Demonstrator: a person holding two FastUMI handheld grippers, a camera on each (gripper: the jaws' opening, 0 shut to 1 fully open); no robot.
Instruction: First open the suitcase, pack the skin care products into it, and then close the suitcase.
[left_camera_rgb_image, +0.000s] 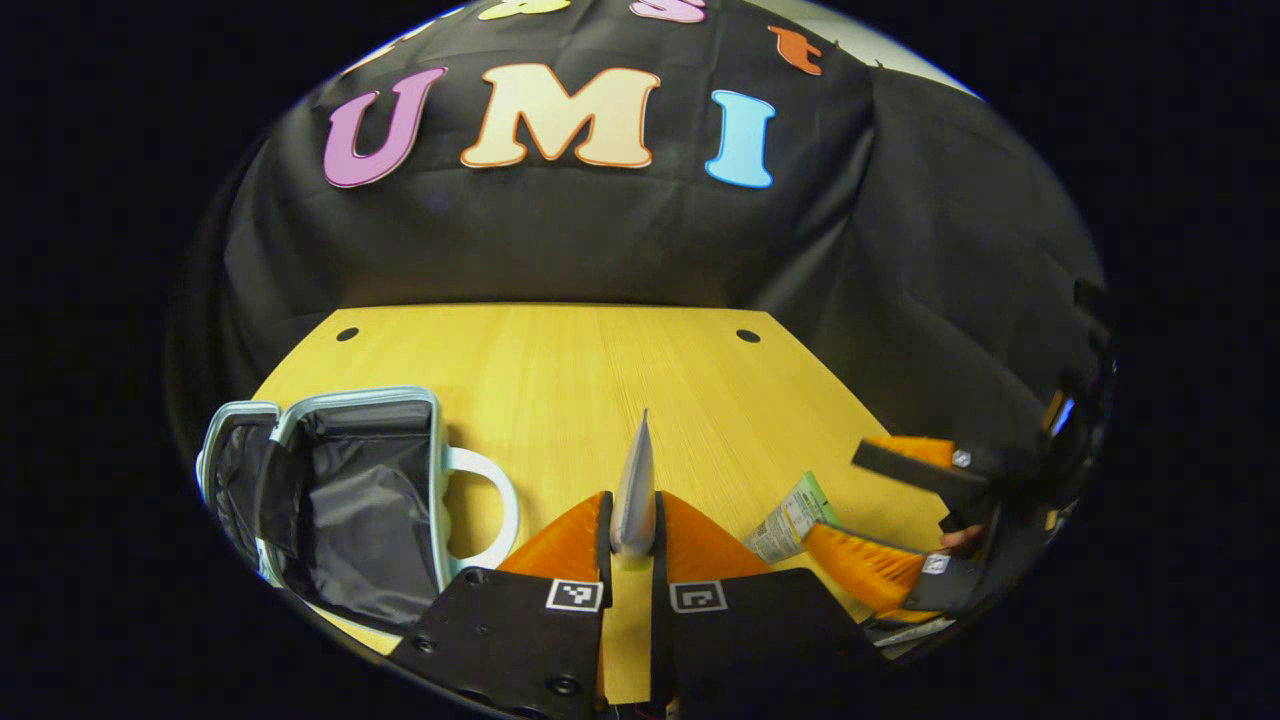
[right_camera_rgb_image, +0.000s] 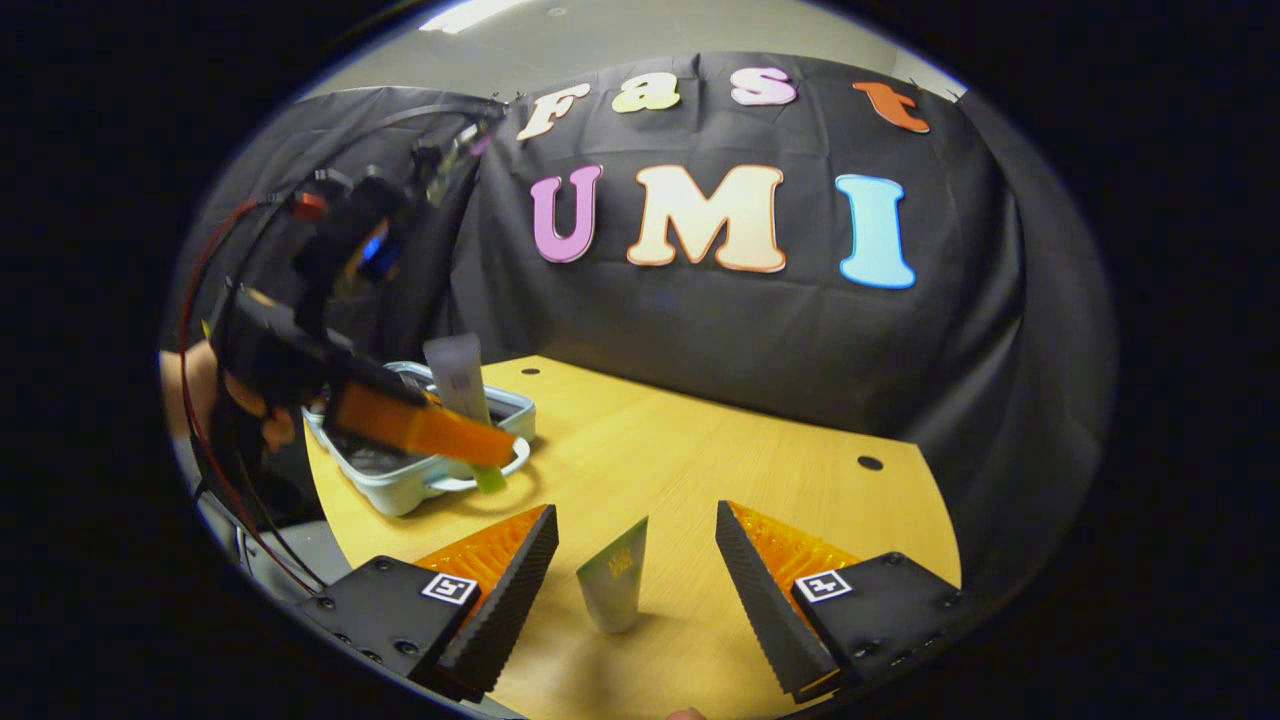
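Observation:
My left gripper (left_camera_rgb_image: 633, 510) is shut on a grey tube (left_camera_rgb_image: 634, 480), seen edge-on between its fingers. The small pale-blue suitcase (left_camera_rgb_image: 437, 470) lies open to its left, its black lining showing. In the right gripper view the left gripper (right_camera_rgb_image: 480, 440) holds that grey tube (right_camera_rgb_image: 458, 372), green cap down, over the suitcase (right_camera_rgb_image: 400, 490). My right gripper (right_camera_rgb_image: 636, 512) is open, and a green tube (right_camera_rgb_image: 615, 575) stands cap-down on the table between its fingers without touching them. From the left gripper view, the right gripper (left_camera_rgb_image: 835, 495) straddles the green tube (left_camera_rgb_image: 790, 520).
The wooden table (left_camera_rgb_image: 560, 370) has two dark holes near its far edge and bare space in the middle. The suitcase's white handle (left_camera_rgb_image: 495, 505) points toward my left gripper. A hand (right_camera_rgb_image: 190, 390) holds the left gripper, with red cables hanging beside it.

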